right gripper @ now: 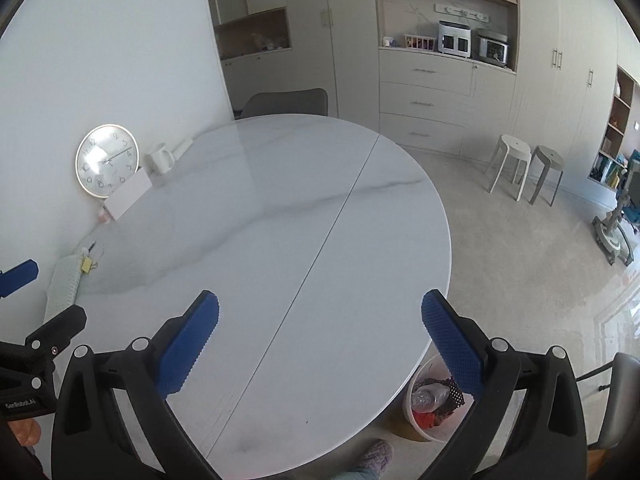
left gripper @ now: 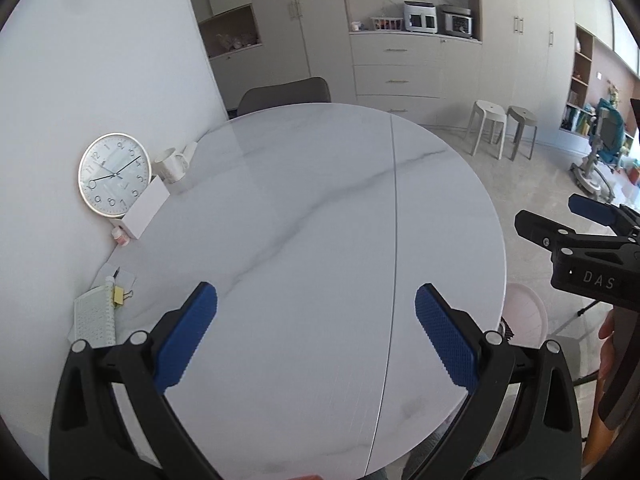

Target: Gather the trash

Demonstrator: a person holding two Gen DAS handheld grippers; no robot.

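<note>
A round white marble table fills both views. My left gripper hangs open above its near part with nothing between the blue pads. My right gripper is open too, over the table's near right edge, and holds nothing. It also shows at the right rim of the left wrist view as the right gripper. Below the table's right edge stands a pale waste bin holding a crumpled plastic bottle, red scraps and a dark patterned piece.
Along the table's left side by the wall: a wall clock, white mug, white box, small bottle, notebook and yellow binder clip. A grey chair stands behind, two stools on the floor right.
</note>
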